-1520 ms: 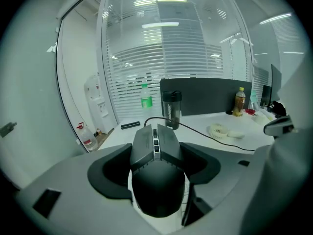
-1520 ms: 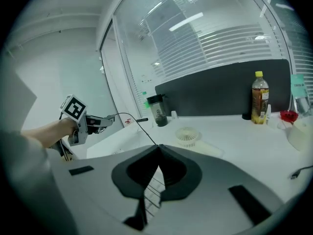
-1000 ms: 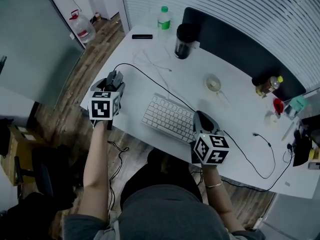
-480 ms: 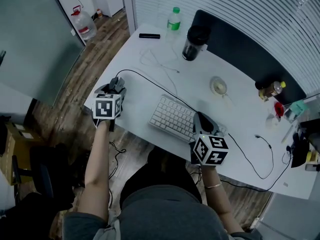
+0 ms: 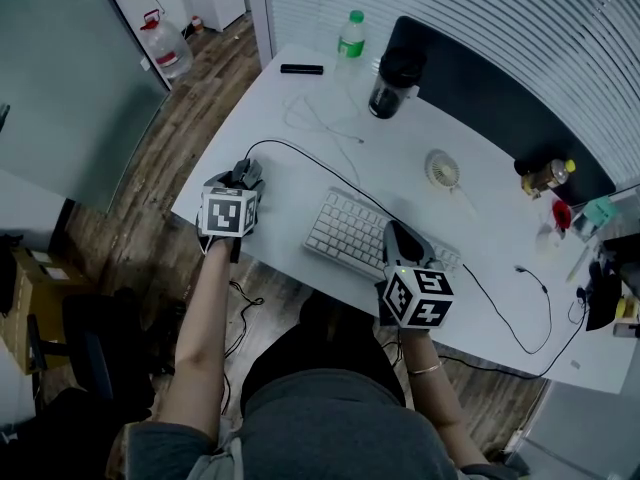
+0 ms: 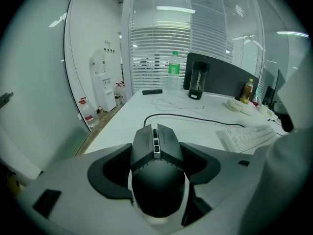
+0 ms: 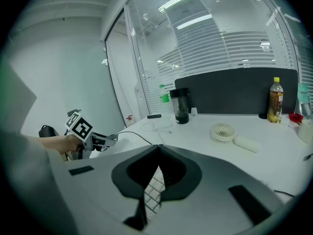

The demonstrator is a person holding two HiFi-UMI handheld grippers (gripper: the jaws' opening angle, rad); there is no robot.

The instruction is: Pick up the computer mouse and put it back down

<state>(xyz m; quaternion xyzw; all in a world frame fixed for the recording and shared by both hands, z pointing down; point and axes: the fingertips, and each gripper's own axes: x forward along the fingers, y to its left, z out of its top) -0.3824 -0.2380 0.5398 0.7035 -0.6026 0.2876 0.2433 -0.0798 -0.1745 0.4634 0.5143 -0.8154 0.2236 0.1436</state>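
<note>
Left gripper is sitting over the left edge of the white counter in the head view, with the computer mouse poking out in front of its marker cube. The black mouse cable loops off across the counter toward the keyboard. Right gripper is over the near end of that keyboard, well apart from the left one. Further back there's a green-capped bottle, a dark tumbler, a small black handset-looking thing, a loose white cord and a little white fan. A water jug stands on the wood floor off to the left.

Left gripper view: the jaws are pinching the mouse from both sides, dark pads snug against its flanks, buttons and scroll wheel pointing away from the camera. The mouse is right there between the jaws, over the counter's left end. Can't really tell from here whether its underside is touching the surface or is just off it.

Right gripper view: the jaws are pressed together at the tips, and a thin slit below the tips shows keyboard keys underneath. Off to the left you can see the other gripper and the person's hand holding it. A yellow-capped bottle stands at the far right by the dark divider panel.
</note>
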